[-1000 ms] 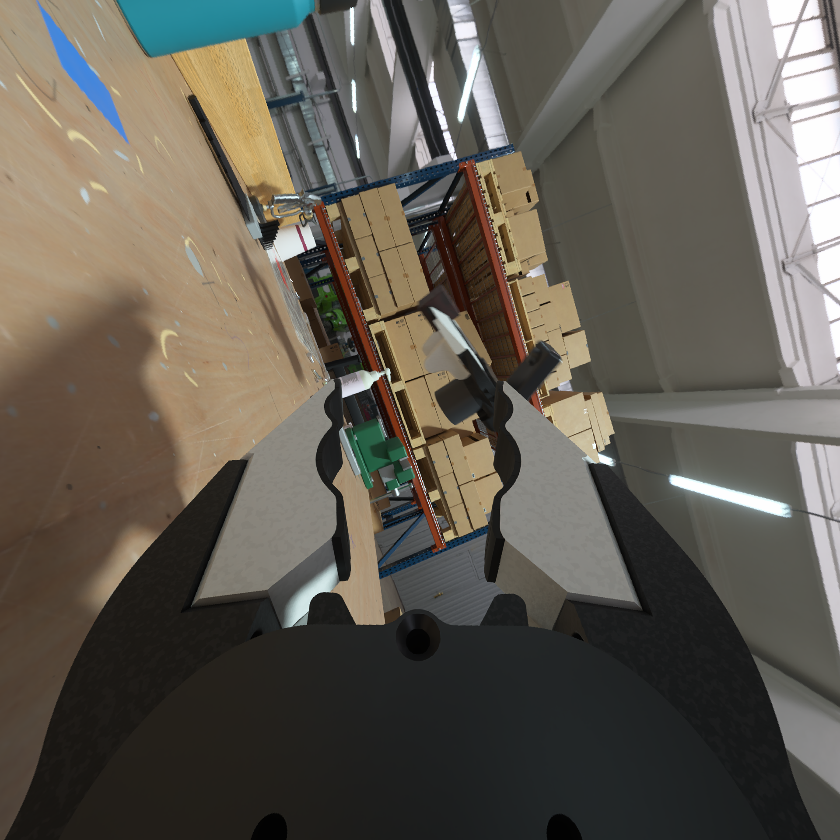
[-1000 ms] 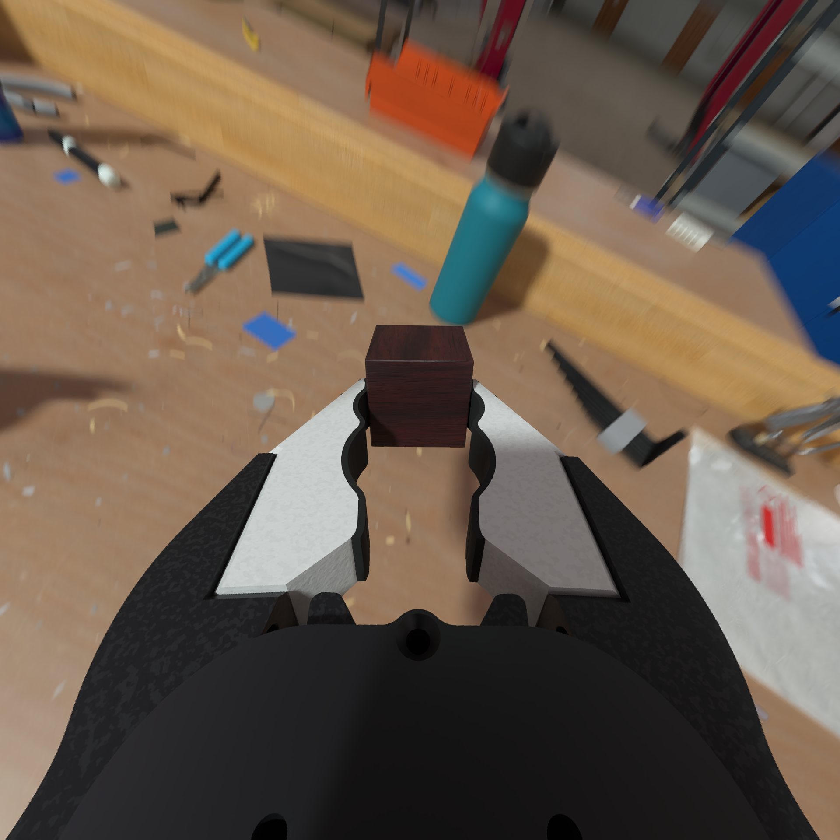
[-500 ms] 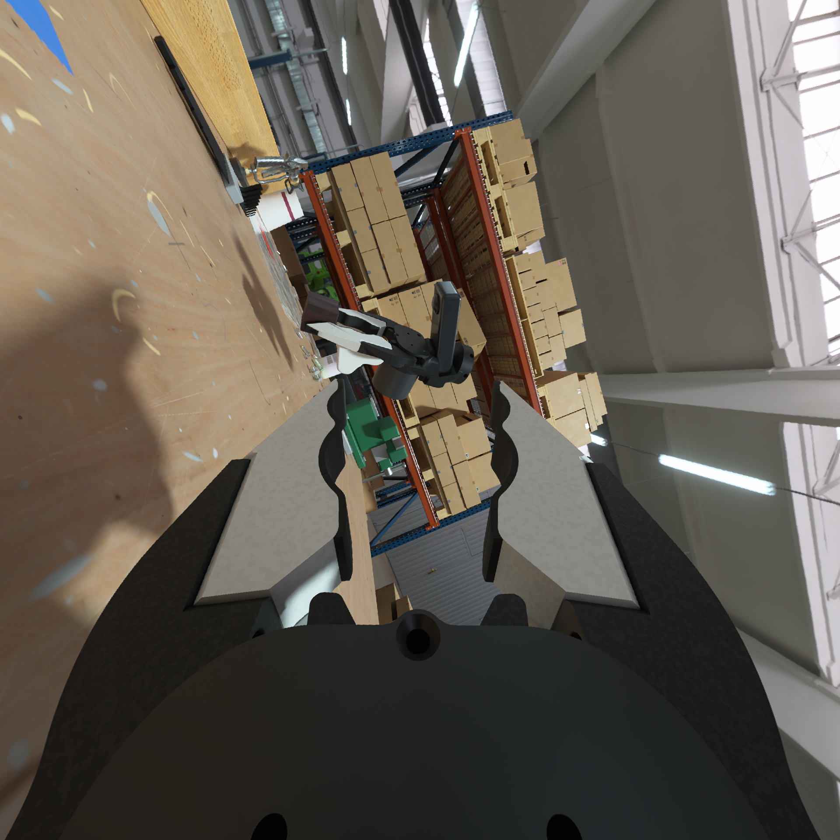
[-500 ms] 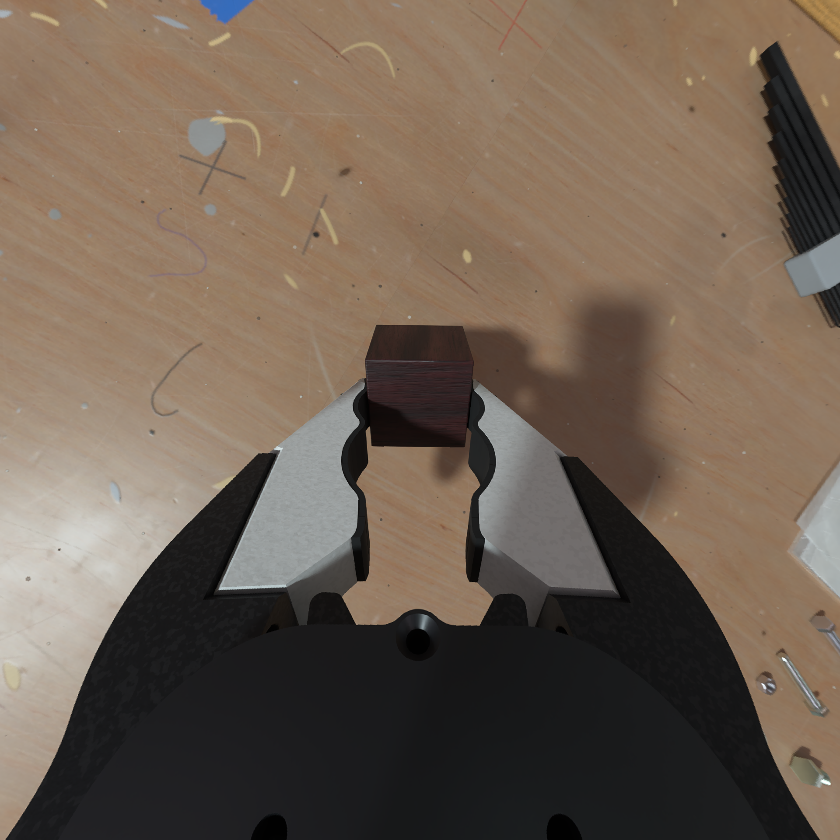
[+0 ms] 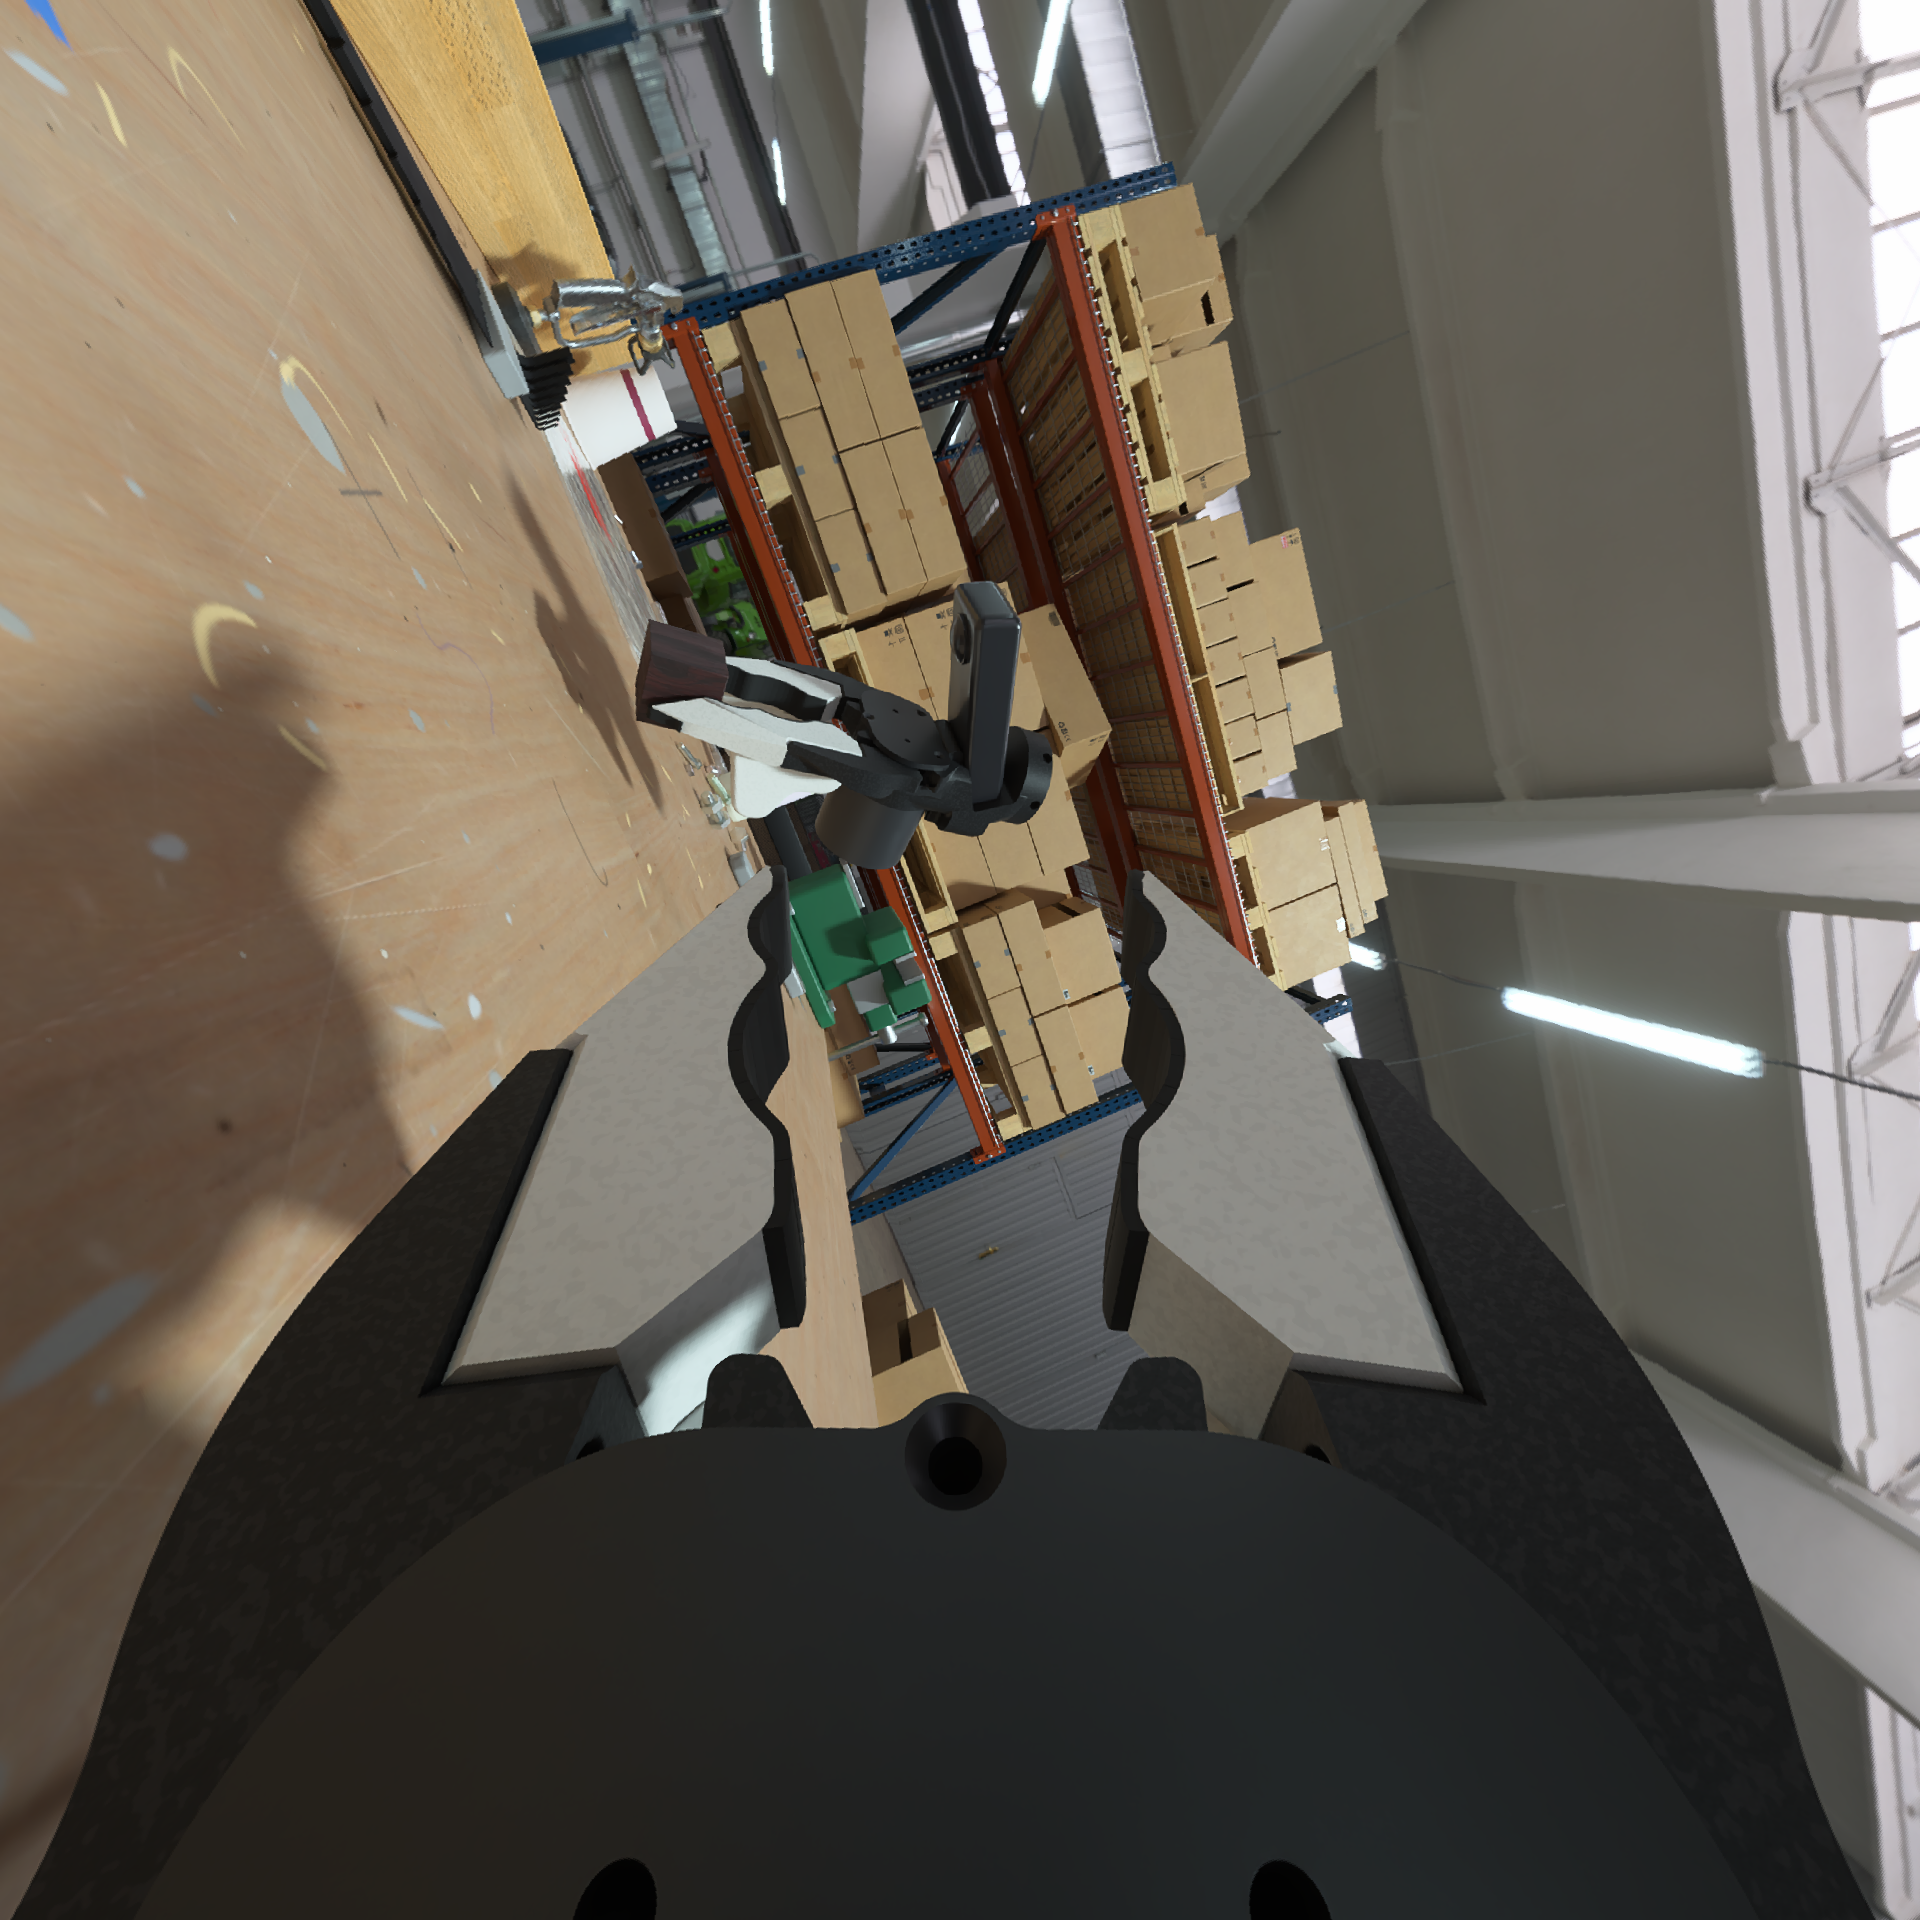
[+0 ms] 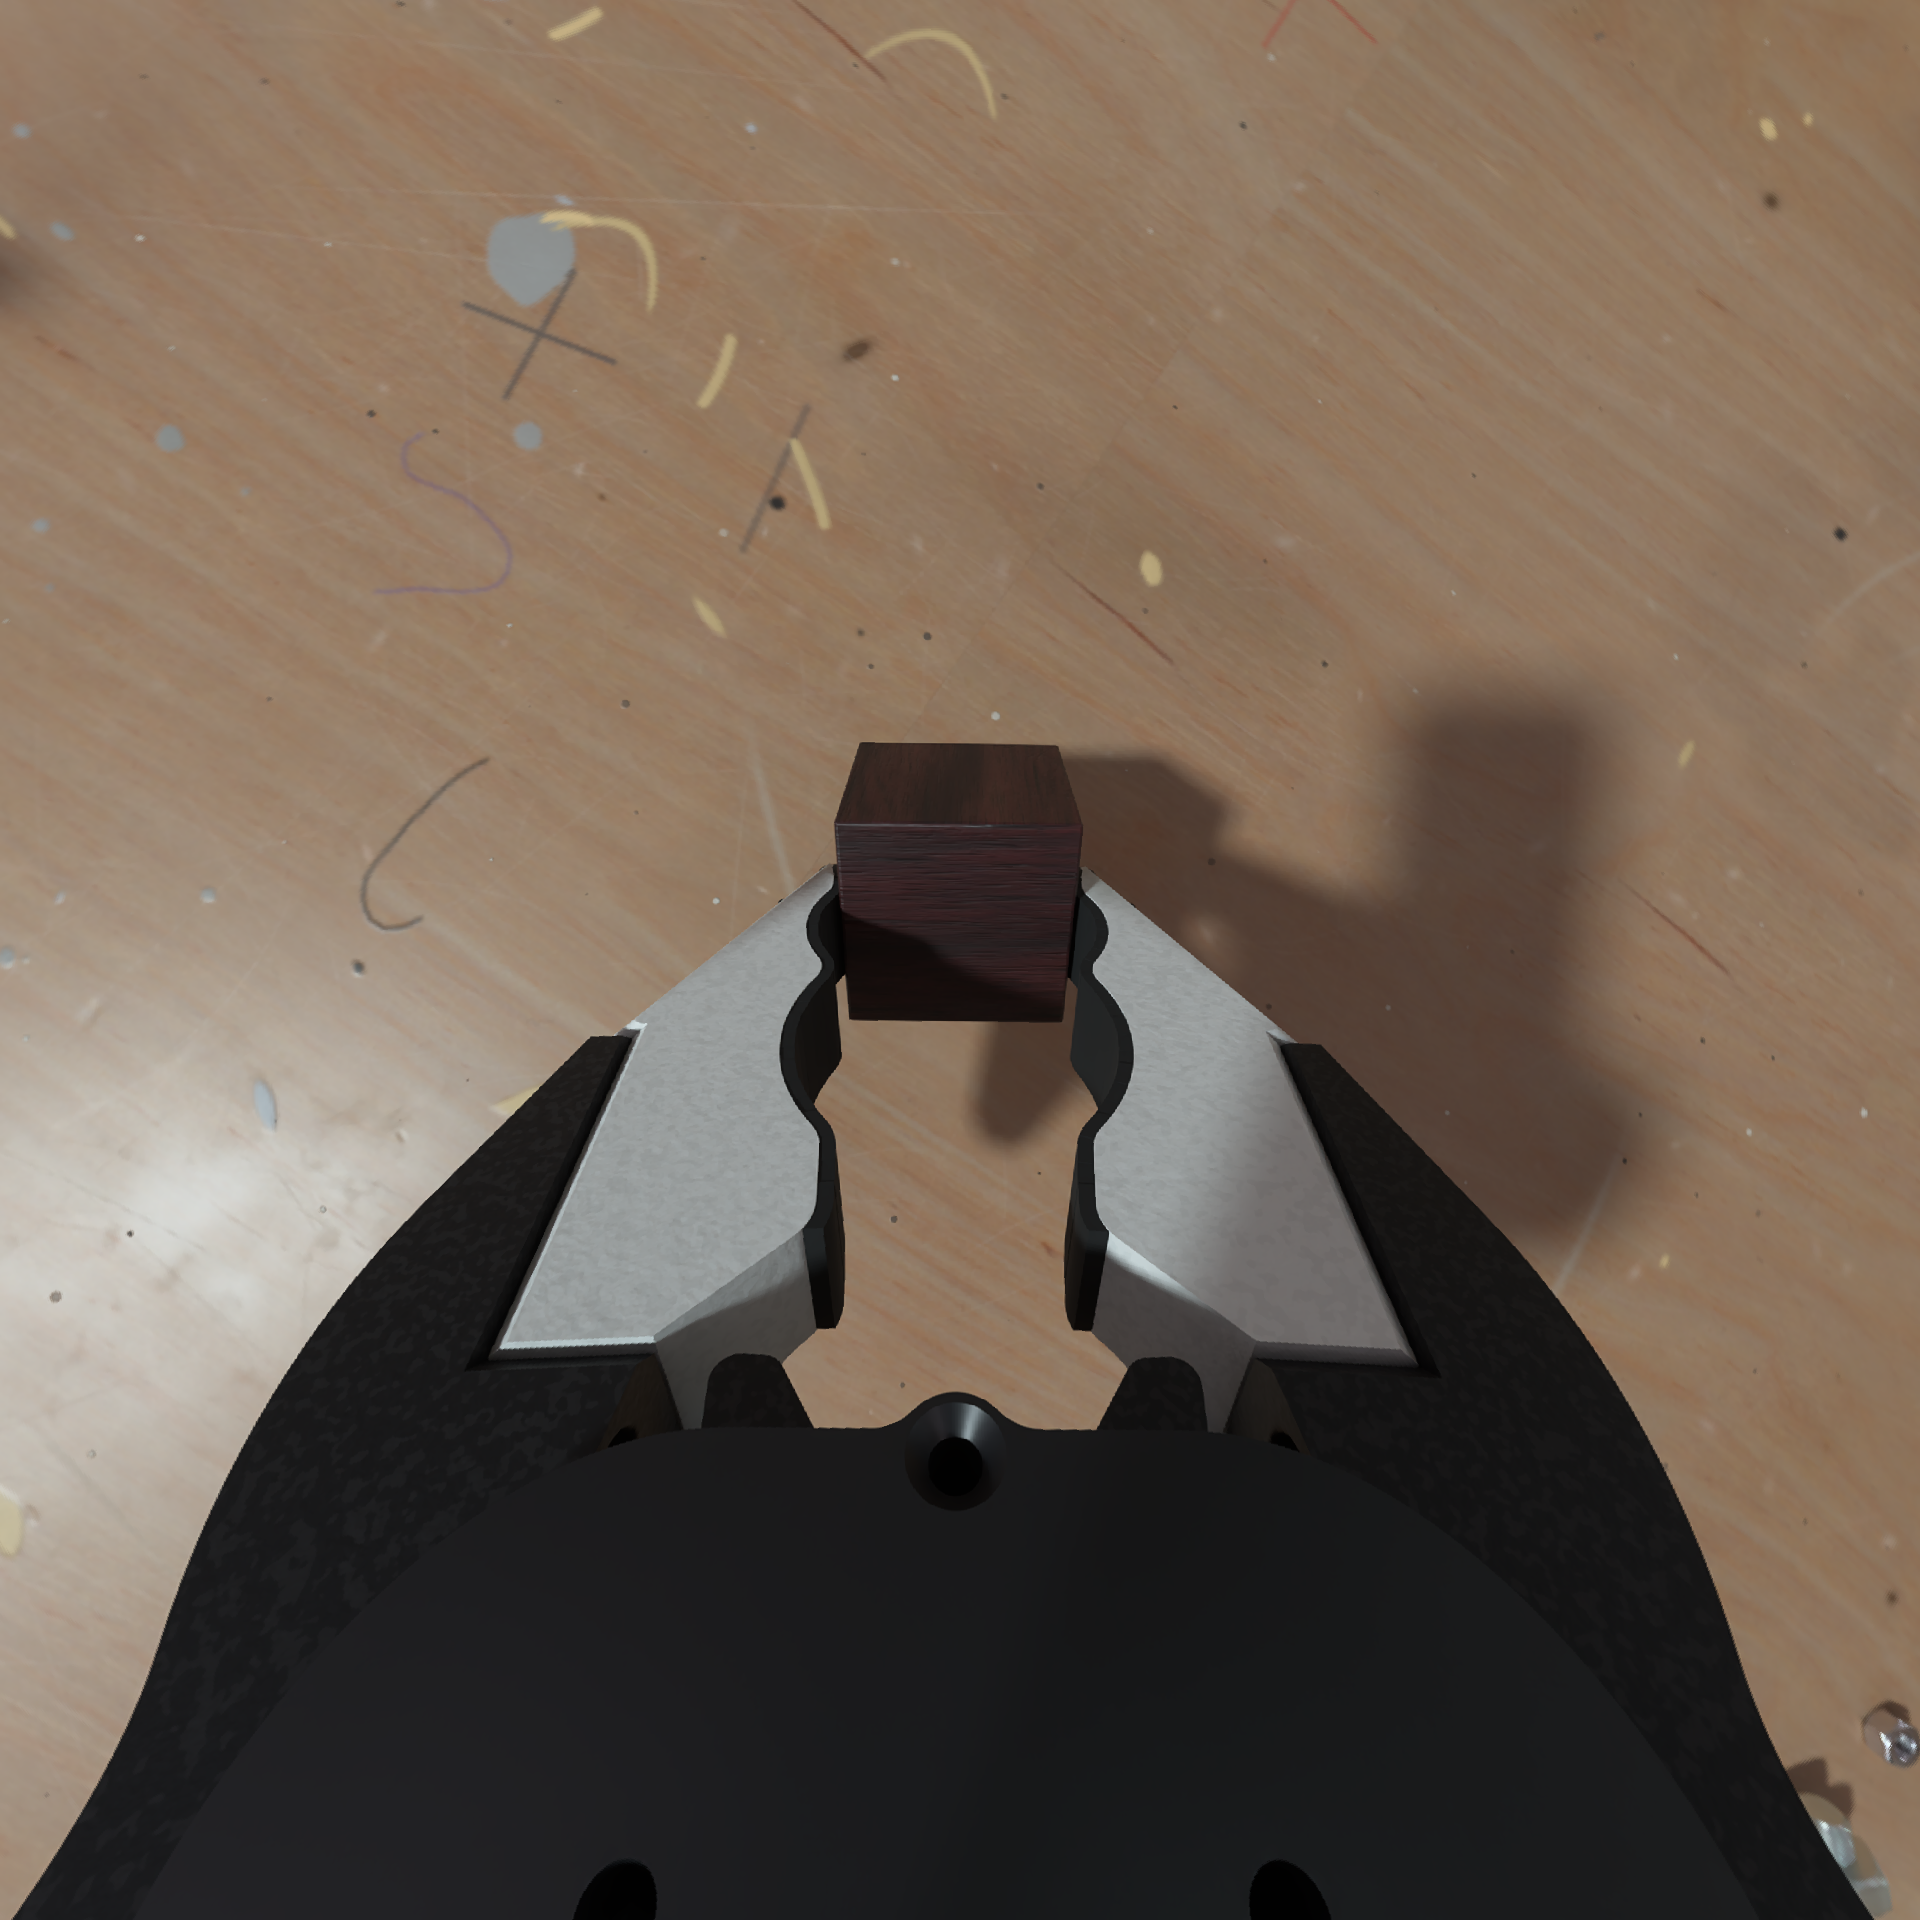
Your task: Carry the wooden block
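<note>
The wooden block [image 6: 956,883] is a small dark reddish-brown cube held between my right gripper's fingertips. My right gripper [image 6: 956,914] is shut on it and points down at the plywood table [image 6: 1351,364], holding the block above the surface; its shadow falls to the right. In the left wrist view the block [image 5: 681,670] and the right gripper [image 5: 696,691] show ahead, close to the table [image 5: 260,727]. My left gripper [image 5: 951,925] is open and empty, rolled sideways beside the table.
Bolts and nuts [image 6: 1891,1745] lie at the lower right of the right wrist view. A green machine [image 5: 847,951], a black saw [image 5: 436,229] and a white sheet [image 5: 613,416] lie along the table. Racks of cardboard boxes [image 5: 1039,623] stand behind.
My right gripper has tipped from looking across the table to pointing down and has come lower toward the surface, still holding the block. The left gripper's view has shifted slightly.
</note>
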